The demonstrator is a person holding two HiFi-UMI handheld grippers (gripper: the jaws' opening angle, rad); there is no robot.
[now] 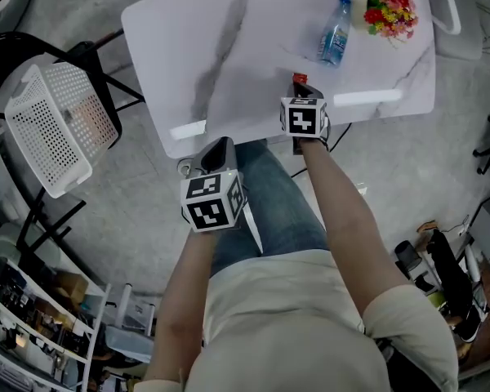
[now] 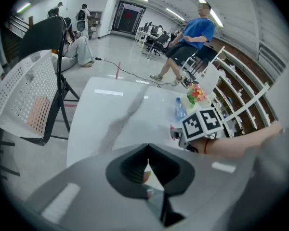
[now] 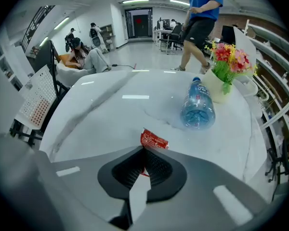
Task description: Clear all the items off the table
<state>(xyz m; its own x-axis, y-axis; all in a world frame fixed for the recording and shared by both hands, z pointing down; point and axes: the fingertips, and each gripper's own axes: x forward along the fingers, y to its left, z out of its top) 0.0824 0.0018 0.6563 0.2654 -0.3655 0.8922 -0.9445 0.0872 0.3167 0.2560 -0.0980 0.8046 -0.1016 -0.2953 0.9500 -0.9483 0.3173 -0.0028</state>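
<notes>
Right gripper view shows the right tongs (image 3: 144, 152) clamped on a red packet (image 3: 154, 140) at their tips, apparently to lift it off the table (image 3: 101, 124), while the left tongs (image 2: 147, 148) hang pinched together beside them, short of the table.

- Table (image 1: 229, 47): its left and middle are lying bare, giving open passage across the top.
- Water bottle (image 1: 335, 29): is lying on its side at the far right, just beside the flower pot (image 1: 388, 8); the 2 are crowding that corner.
- Right gripper (image 3: 143, 153): is occupying the middle of the near edge, pinching a red wrapper (image 3: 154, 139).
- Perforated basket (image 1: 53, 129): is sitting tilted on a black chair (image 1: 98, 55) left of the table, with a strip of floor showing between.
</notes>
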